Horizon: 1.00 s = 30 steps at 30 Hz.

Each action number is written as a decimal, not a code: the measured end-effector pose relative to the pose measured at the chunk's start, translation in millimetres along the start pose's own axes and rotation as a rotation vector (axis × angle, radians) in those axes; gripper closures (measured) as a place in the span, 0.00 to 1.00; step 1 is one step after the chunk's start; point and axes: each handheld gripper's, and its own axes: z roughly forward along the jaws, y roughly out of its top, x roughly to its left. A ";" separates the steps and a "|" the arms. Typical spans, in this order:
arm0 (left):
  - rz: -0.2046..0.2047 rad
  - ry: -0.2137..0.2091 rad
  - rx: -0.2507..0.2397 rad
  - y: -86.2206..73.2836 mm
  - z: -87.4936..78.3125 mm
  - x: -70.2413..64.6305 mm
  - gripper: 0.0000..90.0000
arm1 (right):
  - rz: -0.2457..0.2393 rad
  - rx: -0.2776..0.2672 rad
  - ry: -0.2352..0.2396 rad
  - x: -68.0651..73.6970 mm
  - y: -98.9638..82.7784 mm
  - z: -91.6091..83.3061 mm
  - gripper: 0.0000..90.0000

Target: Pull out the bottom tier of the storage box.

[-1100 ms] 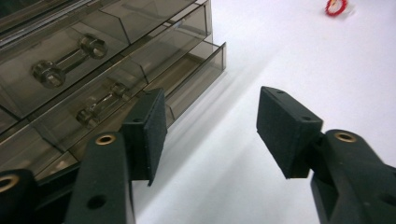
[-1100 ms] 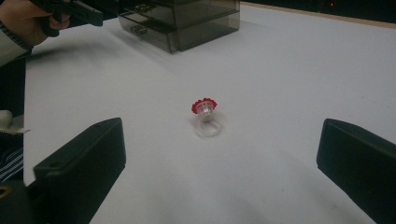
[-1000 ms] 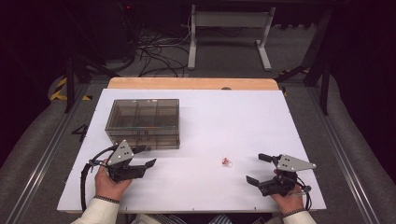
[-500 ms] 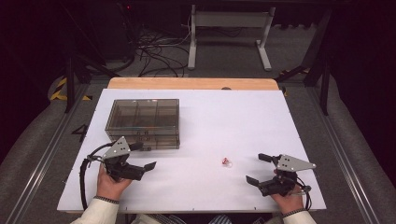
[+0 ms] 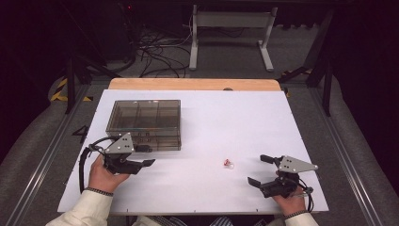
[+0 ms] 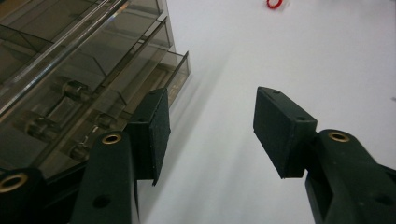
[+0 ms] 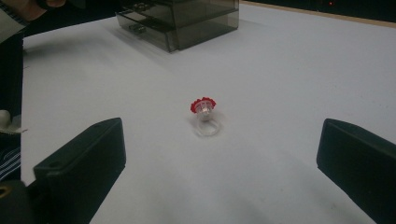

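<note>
Both left tongs [image 5: 143,157] narrower, empty, beside box [image 5: 146,122]

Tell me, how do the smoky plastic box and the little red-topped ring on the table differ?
The box is big, boxy and dark-tinted, with inner compartments; the ring is tiny, with a clear band and a red frilly top. The box sits beside the left gripper, near its jaws; the ring lies alone ahead of the open right gripper. Both are see-through plastic resting on the white table.
</note>
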 end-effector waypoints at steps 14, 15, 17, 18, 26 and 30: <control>0.077 0.051 0.153 10.2 17.5 5.7 0.55 | 0.001 0.001 0.000 0.0 -0.1 0.1 0.02; 0.086 0.056 0.159 10.2 17.9 6.2 0.56 | 0.001 0.001 -0.001 0.0 -0.1 0.1 0.02; 0.095 0.068 0.165 10.5 18.7 6.8 0.56 | 0.001 0.001 0.000 -0.1 -0.1 0.2 0.02; 0.095 0.074 0.172 10.6 18.6 7.0 0.56 | 0.001 0.001 -0.001 -0.1 -0.1 0.2 0.02; 0.169 0.116 0.229 11.1 22.3 11.1 0.64 | 0.003 0.001 0.005 -0.3 -0.1 0.0 0.02; 0.206 0.126 0.253 10.0 27.8 12.6 0.66 | 0.004 -0.001 0.007 -0.5 -0.2 -0.1 0.02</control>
